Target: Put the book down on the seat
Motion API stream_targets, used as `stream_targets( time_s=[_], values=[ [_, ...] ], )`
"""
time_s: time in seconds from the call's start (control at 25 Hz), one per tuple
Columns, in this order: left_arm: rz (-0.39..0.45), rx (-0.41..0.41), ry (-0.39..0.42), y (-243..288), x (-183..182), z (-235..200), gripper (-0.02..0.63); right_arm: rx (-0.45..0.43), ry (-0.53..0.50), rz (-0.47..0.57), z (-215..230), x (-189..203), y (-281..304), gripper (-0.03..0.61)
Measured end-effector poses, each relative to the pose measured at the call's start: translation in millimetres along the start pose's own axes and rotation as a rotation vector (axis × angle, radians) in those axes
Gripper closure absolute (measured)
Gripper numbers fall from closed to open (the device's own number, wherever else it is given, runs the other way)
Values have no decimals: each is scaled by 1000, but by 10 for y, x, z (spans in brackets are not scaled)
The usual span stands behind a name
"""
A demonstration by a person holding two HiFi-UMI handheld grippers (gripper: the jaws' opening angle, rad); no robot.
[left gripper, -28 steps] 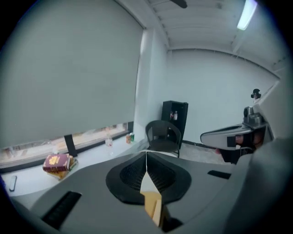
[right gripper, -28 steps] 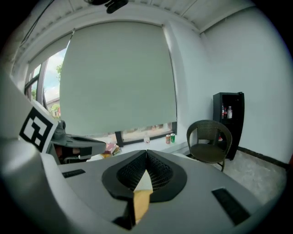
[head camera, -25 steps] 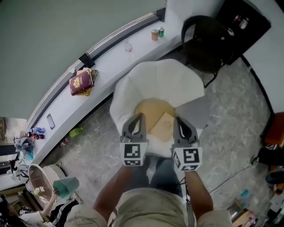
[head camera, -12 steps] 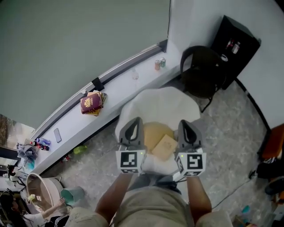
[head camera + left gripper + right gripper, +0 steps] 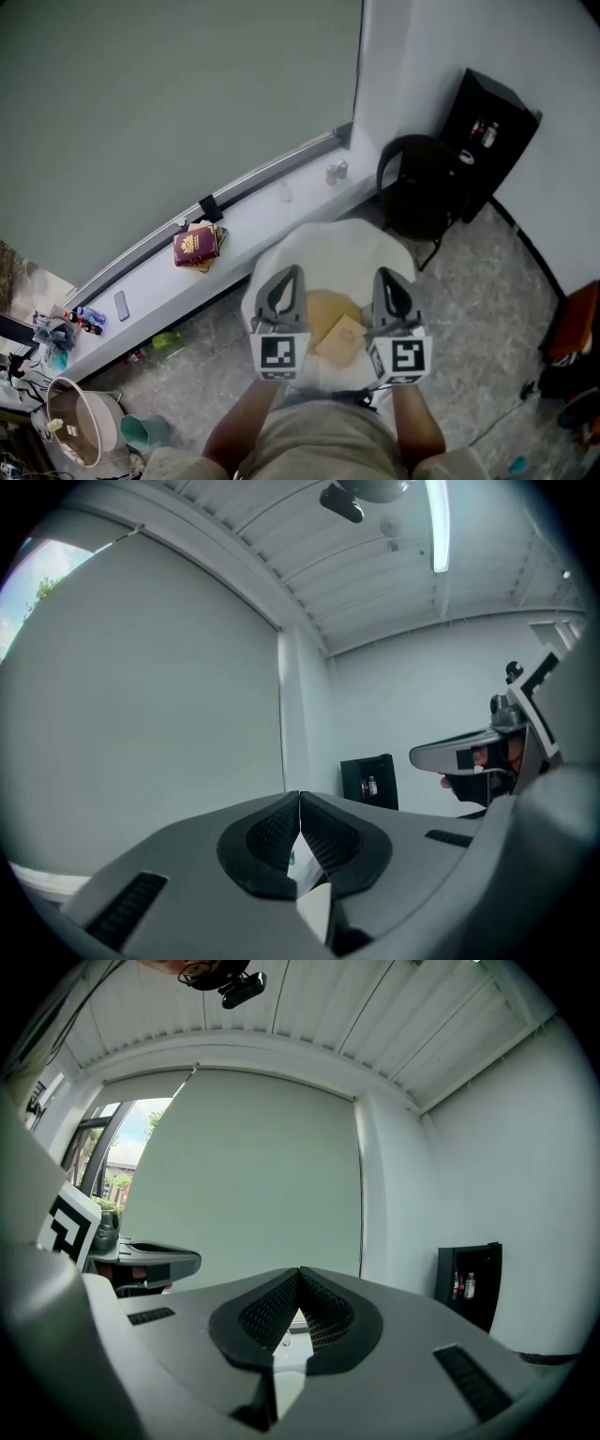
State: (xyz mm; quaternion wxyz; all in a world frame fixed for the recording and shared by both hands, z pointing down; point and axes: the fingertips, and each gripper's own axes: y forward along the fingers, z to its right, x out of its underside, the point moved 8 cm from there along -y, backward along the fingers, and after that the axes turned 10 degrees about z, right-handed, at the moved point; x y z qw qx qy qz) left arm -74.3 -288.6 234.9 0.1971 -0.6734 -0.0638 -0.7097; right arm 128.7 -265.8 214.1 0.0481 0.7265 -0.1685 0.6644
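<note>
Both closed, empty: left gripper (image 5: 285,274), right gripper (image 5: 390,276), over flat tan book (image 5: 339,339) on rounded white seat (image 5: 328,251).

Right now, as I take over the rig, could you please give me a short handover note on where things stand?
Left claw: shut, nothing between its jaws, held above the chair.
Right claw: shut and empty, level with the left one.
Book: lying flat on the tan seat of the white chair. In the head view it shows between the two claws, and neither touches it.
Done: the book is down on the seat and released.
Left: nothing that I can see, though a quick check that the book sits steadily might be worthwhile.
</note>
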Motion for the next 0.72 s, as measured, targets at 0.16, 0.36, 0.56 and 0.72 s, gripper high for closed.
stream_targets(
  time_s=[0.16, 0.36, 0.56, 0.72],
  values=[
    [0, 20, 13, 63, -6, 62, 604, 0, -11, 15, 50, -53, 40, 574],
    [11, 33, 16, 120, -36, 159, 604, -4, -24, 27, 140, -114, 38, 574],
    [23, 40, 20, 202, -116, 231, 604, -10, -53, 36, 195, -195, 63, 574],
    [37, 49, 44, 223, -137, 304, 604, -12, -50, 51, 251, -221, 51, 574]
  ],
)
